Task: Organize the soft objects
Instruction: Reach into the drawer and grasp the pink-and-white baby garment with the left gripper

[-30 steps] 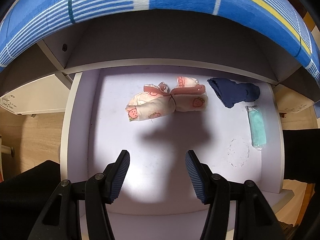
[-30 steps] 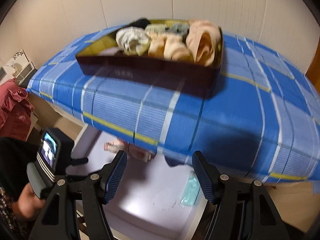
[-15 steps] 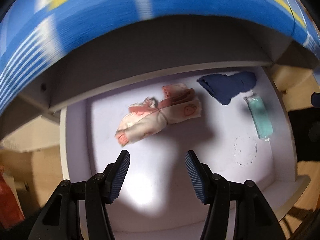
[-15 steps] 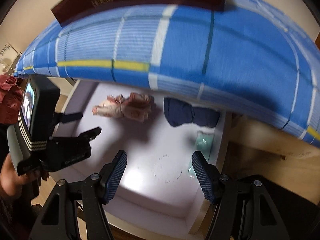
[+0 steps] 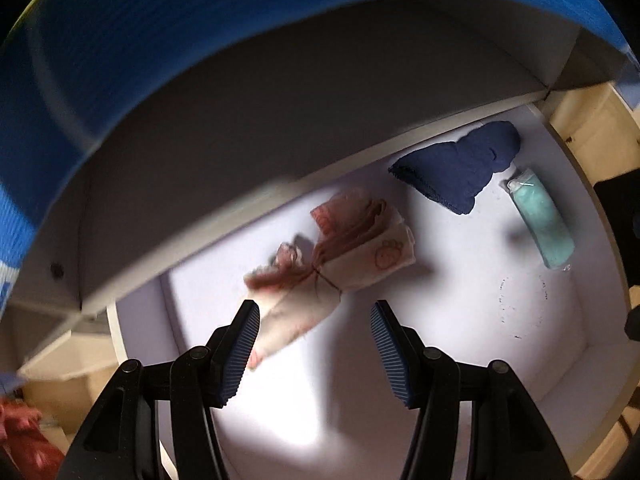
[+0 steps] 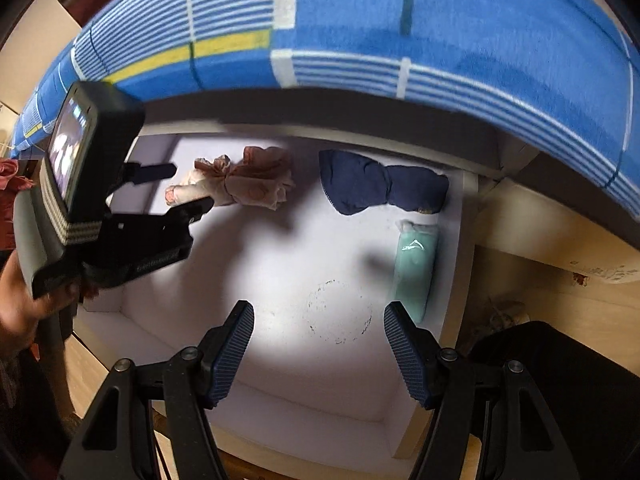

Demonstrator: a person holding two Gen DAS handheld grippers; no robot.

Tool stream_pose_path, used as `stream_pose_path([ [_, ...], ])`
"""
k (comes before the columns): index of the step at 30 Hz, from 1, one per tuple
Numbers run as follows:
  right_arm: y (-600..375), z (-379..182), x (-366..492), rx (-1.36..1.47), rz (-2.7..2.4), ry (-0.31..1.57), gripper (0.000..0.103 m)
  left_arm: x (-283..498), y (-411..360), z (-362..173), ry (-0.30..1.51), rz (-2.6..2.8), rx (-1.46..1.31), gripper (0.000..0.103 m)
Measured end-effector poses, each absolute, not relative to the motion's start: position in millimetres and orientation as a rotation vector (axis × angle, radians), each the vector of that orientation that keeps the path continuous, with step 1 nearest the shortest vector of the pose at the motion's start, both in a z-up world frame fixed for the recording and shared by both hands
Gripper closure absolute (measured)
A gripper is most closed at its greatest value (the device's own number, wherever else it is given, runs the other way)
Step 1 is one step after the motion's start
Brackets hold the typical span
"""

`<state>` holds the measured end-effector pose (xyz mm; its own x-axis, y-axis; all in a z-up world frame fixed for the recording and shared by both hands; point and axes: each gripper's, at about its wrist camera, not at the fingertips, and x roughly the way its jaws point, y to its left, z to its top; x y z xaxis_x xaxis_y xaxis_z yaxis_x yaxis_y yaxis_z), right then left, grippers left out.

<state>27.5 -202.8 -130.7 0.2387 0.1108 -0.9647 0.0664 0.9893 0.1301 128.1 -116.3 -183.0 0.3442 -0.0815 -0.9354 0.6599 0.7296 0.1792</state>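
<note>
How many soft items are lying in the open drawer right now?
3. A pink-and-cream bundle at the back left, a navy bundle at the back right, and a mint-green packet along the right wall. The blue checked cloth overhangs the back, so more may be hidden.

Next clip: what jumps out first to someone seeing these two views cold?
The blue plaid cloth arching over the top, with a white open drawer lit brightly below it. In the drawer lie a pink printed sock bundle at back left, a navy sock bundle at back right, and a mint packet along the right wall. Both grippers hang open above.
</note>
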Motion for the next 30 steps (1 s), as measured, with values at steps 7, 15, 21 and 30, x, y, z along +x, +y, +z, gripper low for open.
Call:
stream_pose_path([
  [7,-205.4,-140.3,26.0,0.167,0.018,1.370,0.035,148.6,-132.8,-195.1,1.117,-0.580,0.661,0.045],
  [15,-212.6,-155.8,25.1,0.194,-0.025,1.400,0.035,172.4,-153.7,-215.4,1.179,-0.669,0.669,0.045],
  [21,-217.3,-162.4,25.3,0.222,-0.044,1.421,0.035,190.3,-154.2,-236.7,1.300,-0.671,0.596,0.044],
  [30,-216.3,-159.6,27.2,0.237,-0.039,1.417,0.035,156.1,-132.6,-239.0,1.371,-0.738,0.597,0.044],
])
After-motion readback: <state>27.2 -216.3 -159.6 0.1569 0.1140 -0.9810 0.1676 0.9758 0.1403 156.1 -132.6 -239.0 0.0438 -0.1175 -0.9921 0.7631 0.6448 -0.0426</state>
